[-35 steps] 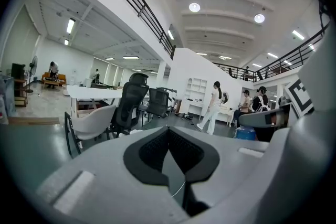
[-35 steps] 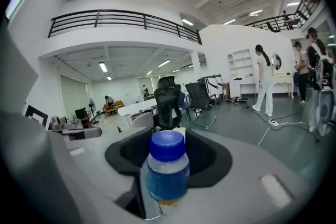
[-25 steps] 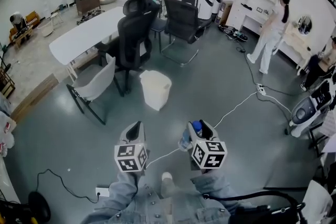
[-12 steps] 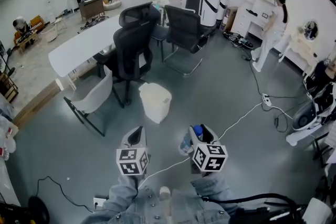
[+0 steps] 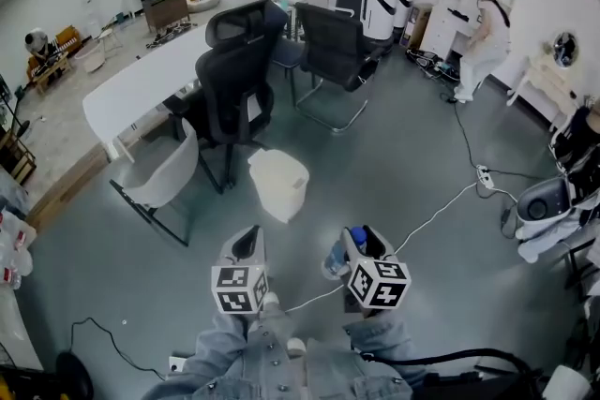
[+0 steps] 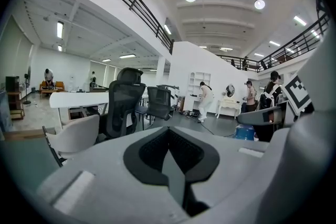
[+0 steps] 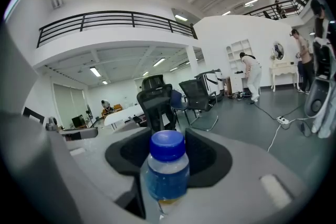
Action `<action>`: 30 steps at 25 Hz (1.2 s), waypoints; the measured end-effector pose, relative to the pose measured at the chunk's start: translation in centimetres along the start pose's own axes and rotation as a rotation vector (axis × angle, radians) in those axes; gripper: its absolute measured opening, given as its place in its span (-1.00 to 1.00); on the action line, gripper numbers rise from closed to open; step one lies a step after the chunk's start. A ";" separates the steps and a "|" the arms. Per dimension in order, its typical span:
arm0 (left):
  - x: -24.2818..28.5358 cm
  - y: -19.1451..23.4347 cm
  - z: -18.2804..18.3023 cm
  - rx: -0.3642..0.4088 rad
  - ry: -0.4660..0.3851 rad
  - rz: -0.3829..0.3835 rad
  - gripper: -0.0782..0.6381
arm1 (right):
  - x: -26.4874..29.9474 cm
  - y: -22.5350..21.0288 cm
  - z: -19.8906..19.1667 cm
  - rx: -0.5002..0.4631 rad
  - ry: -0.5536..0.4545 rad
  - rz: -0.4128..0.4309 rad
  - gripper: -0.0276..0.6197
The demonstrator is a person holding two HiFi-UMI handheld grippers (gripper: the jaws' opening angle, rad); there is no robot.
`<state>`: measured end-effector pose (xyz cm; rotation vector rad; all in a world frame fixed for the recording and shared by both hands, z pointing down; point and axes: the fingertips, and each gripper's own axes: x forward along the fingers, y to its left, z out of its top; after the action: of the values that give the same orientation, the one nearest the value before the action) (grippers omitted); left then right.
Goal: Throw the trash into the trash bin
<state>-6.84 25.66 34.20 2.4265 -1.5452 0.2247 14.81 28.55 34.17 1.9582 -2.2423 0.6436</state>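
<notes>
A white trash bin (image 5: pixel 278 185) stands on the grey floor, just beyond both grippers and a little left of the middle. My right gripper (image 5: pixel 361 243) is shut on a small clear bottle with a blue cap (image 5: pixel 351 237). In the right gripper view the bottle (image 7: pixel 168 170) stands upright between the jaws of the right gripper (image 7: pixel 169 178). My left gripper (image 5: pixel 246 244) is level with it on the left. In the left gripper view the left gripper (image 6: pixel 176 165) has its jaws together with nothing between them. The bin is hidden in both gripper views.
A grey chair (image 5: pixel 161 173) and two black office chairs (image 5: pixel 234 89) stand by a long white table (image 5: pixel 141 75) behind the bin. A white cable (image 5: pixel 427 215) with a power strip (image 5: pixel 486 175) crosses the floor at right. A person (image 5: pixel 483 33) stands at the far shelves.
Both grippers have moved forward over the floor toward the bin, the bottle still held in the right one. The person at the back right has walked closer to the shelves.
</notes>
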 end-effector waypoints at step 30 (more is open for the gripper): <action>29.2 17.0 8.8 -0.042 0.020 -0.074 -0.76 | 30.0 1.1 12.0 -0.013 -0.021 -0.066 -0.29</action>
<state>-9.91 -9.09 35.75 2.4357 -1.4347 0.2003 11.05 -3.54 33.23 2.0319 -2.1777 0.6027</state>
